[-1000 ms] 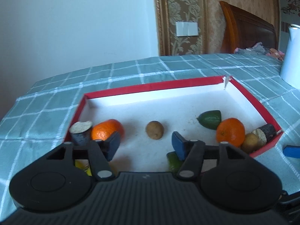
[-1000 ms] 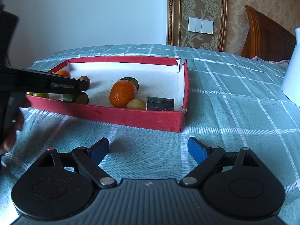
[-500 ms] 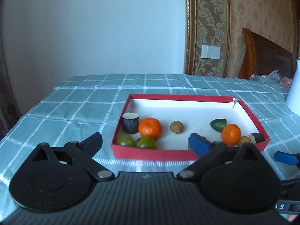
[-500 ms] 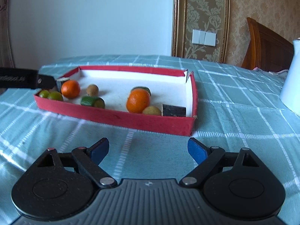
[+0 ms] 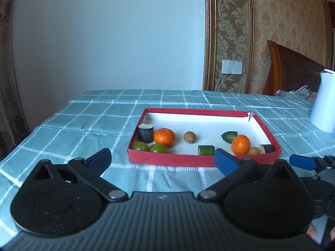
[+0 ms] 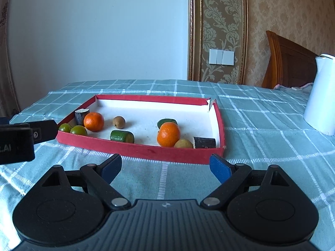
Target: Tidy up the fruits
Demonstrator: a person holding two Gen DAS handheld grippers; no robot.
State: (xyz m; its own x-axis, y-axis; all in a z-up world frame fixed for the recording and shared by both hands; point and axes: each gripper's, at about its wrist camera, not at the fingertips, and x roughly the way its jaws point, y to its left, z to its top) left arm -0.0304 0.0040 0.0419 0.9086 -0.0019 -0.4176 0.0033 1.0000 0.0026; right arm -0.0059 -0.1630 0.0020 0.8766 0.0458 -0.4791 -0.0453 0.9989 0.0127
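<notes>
A red tray [image 5: 201, 160] [image 6: 138, 152] with a white floor holds the fruit: two oranges [image 5: 164, 137] [image 5: 240, 144], two green fruits [image 5: 140, 146] at its near left corner, a brown kiwi [image 5: 189, 137], green pieces [image 5: 206, 150], a yellow fruit [image 5: 253, 150] and dark cut cylinders [image 5: 145, 132]. My left gripper [image 5: 162, 162] is open and empty, in front of the tray. My right gripper [image 6: 165, 167] is open and empty, also in front of the tray; its blue fingertip [image 5: 301, 162] shows in the left wrist view.
A teal checked cloth [image 5: 94, 121] covers the table. A white jug [image 5: 325, 100] [image 6: 321, 94] stands at the far right. A wooden headboard [image 5: 293, 69] and patterned wall lie behind. The left gripper's body [image 6: 18, 140] shows at the left of the right wrist view.
Both grippers have pulled back and up from the tray; the left one was over the tray a second ago and now sits in front of it. Both stay open and empty.
</notes>
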